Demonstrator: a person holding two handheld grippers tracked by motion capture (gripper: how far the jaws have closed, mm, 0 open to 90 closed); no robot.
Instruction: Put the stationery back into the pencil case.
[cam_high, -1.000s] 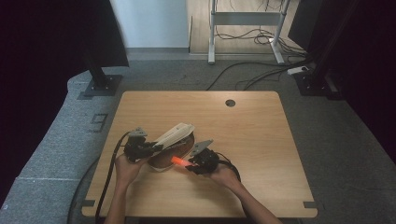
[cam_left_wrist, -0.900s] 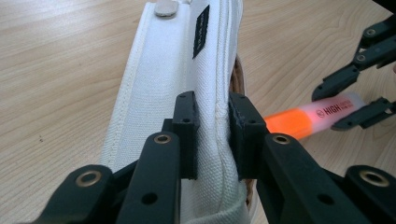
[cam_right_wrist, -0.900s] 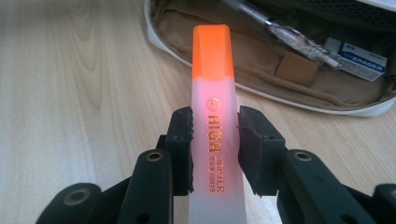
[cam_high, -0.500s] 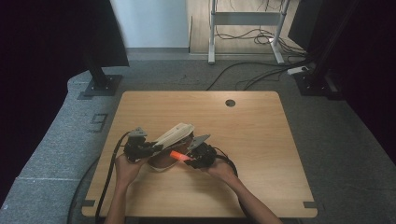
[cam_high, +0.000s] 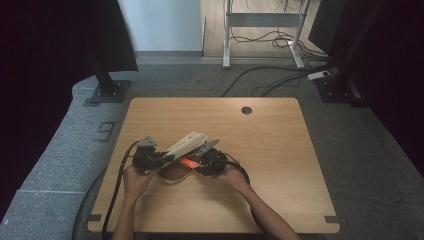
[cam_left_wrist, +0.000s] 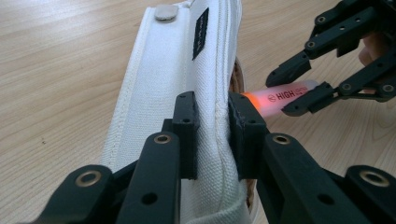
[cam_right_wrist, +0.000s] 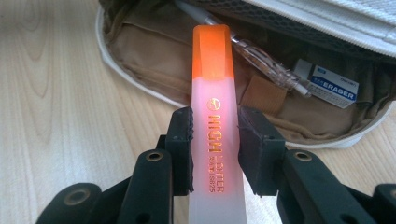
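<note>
My right gripper (cam_right_wrist: 215, 154) was clamped on the pale barrel of an orange highlighter (cam_right_wrist: 213, 98), its orange cap pointing ahead over the open pencil case (cam_right_wrist: 154, 70). My right hand (cam_high: 231, 176) lay low over the counter (cam_high: 280, 150), reaching leftward. My left gripper (cam_left_wrist: 214, 133) pinched the raised white canvas flap (cam_left_wrist: 159, 88) of the case, holding it tilted up, with my left hand (cam_high: 134, 180) just behind. The highlighter's tip was at the case's mouth. Inside the tan lining lay a clear pen (cam_right_wrist: 261, 58) and a white eraser (cam_right_wrist: 327, 84).
</note>
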